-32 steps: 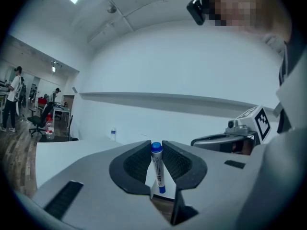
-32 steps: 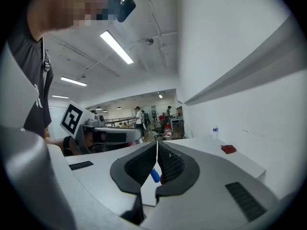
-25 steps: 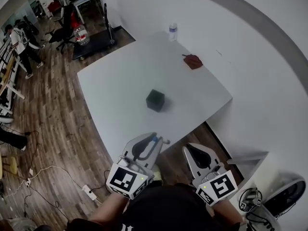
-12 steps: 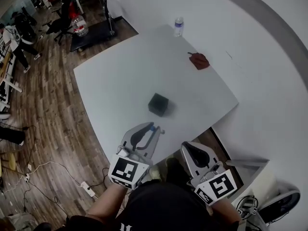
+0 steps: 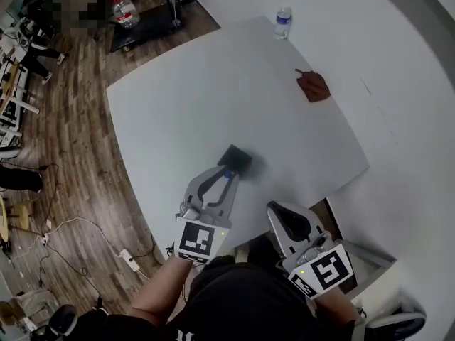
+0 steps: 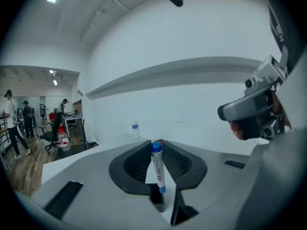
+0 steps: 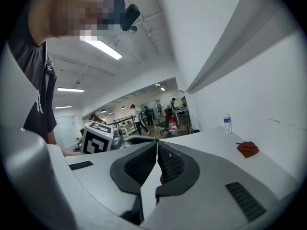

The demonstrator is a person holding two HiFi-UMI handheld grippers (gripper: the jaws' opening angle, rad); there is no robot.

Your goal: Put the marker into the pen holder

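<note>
The pen holder (image 5: pixel 237 159) is a small dark cube standing on the white table (image 5: pixel 213 84). My left gripper (image 5: pixel 227 174) is shut on the marker (image 6: pixel 158 170), a white barrel with a blue cap pointing up between the jaws. In the head view the marker's blue cap (image 5: pixel 227 175) sits right at the holder's near edge; I cannot tell whether they touch. My right gripper (image 5: pixel 277 211) is held off the table's near edge, jaws pressed together with nothing in them (image 7: pixel 157 145).
A water bottle (image 5: pixel 283 22) stands at the table's far corner and a red cloth (image 5: pixel 313 85) lies near the right edge. A white wall runs along the right. Wooden floor, cables and people are to the left.
My left gripper has carried the marker forward over the table, from the near edge up to the pen holder. The right gripper has stayed near the table edge.
</note>
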